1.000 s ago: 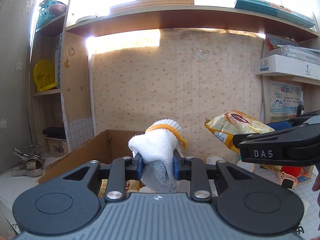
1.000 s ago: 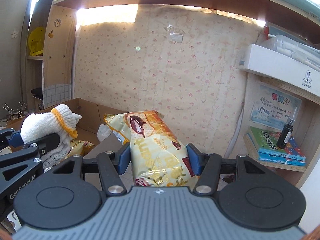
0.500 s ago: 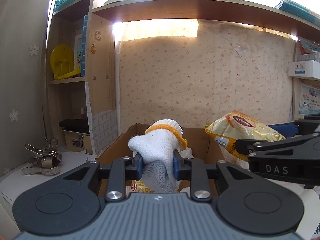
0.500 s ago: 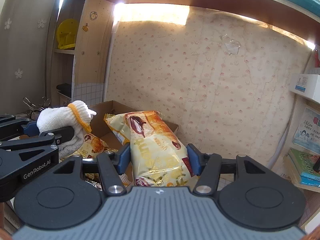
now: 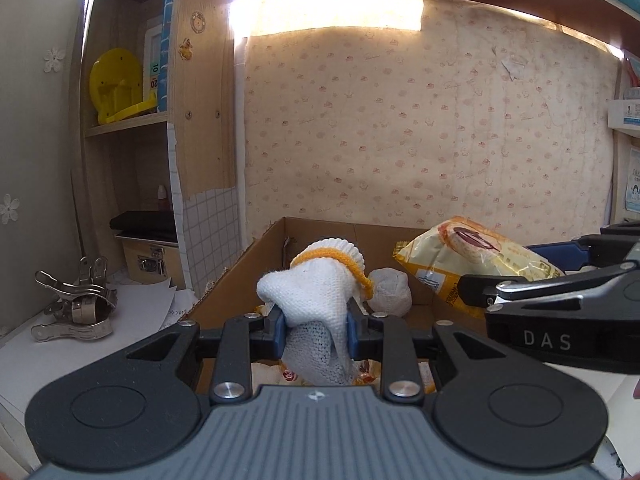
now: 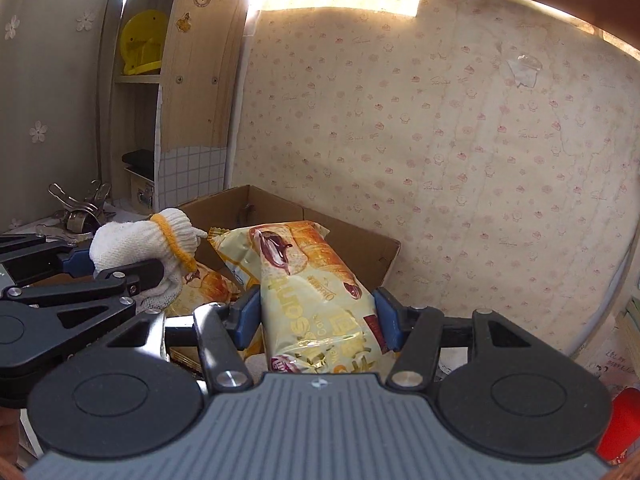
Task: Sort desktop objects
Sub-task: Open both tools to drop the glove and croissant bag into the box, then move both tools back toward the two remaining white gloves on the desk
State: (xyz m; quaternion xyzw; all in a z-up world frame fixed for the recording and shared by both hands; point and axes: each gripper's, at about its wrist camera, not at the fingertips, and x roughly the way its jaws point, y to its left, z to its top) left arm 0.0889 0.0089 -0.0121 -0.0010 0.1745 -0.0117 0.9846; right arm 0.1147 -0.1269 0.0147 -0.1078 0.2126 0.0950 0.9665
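My left gripper (image 5: 316, 326) is shut on a white knitted glove (image 5: 316, 300) with an orange cuff, held above the open cardboard box (image 5: 320, 228). The same glove (image 6: 136, 244) shows at the left of the right wrist view. My right gripper (image 6: 316, 316) is shut on a yellow croissant snack packet (image 6: 312, 292), held over the box (image 6: 352, 236). That packet (image 5: 468, 256) juts in from the right in the left wrist view, over the box's right half. Inside the box lie a grey-white bundle (image 5: 390, 292) and more snack packets (image 6: 208, 288).
Metal clips (image 5: 74, 304) lie on white paper at the left. A shelf unit holds a yellow plastic item (image 5: 118, 88) and a small latched case (image 5: 148, 256). Patterned wallpaper backs the desk. A red object (image 6: 620, 428) sits at the lower right edge.
Both grippers have moved left with their loads, so the cardboard box now lies straight ahead and closer. The right-hand shelves with books have slid out of view. Grips are unchanged.
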